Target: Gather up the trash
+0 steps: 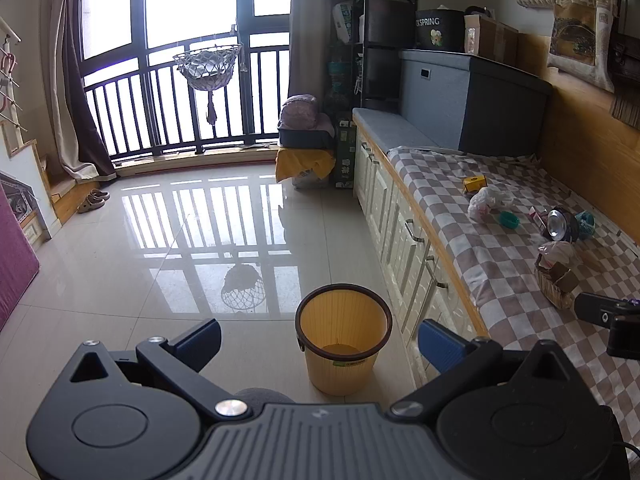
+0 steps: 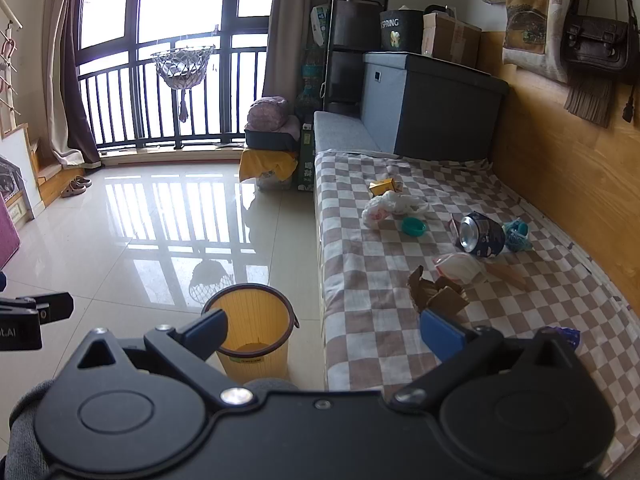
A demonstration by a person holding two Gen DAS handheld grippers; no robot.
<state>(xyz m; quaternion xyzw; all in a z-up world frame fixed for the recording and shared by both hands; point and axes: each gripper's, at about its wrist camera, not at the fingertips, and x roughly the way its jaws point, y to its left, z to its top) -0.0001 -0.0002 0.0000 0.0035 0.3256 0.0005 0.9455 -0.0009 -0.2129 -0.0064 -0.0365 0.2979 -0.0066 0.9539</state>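
Note:
A yellow waste bin (image 1: 343, 340) (image 2: 251, 330) with a dark rim stands on the tiled floor beside the bench. Trash lies scattered on the checkered cloth (image 2: 360, 280): a yellow carton (image 2: 385, 187), a crumpled white bag (image 2: 390, 205), a teal lid (image 2: 414, 226), a dark can (image 2: 480, 235) on its side, a white wrapper (image 2: 460, 266) and torn brown cardboard (image 2: 438, 296). My left gripper (image 1: 320, 346) hangs open over the floor, just before the bin. My right gripper (image 2: 324, 330) is open too, between the bin and the bench edge, nothing in its fingers.
White cabinet fronts (image 1: 404, 232) run under the bench. A grey storage box (image 2: 432, 104) sits at the bench's far end. Window railing (image 1: 168, 104), a hanging net basket (image 1: 208, 66) and slippers (image 1: 93, 199) lie farther back. Bags (image 2: 592, 40) hang on the wooden wall.

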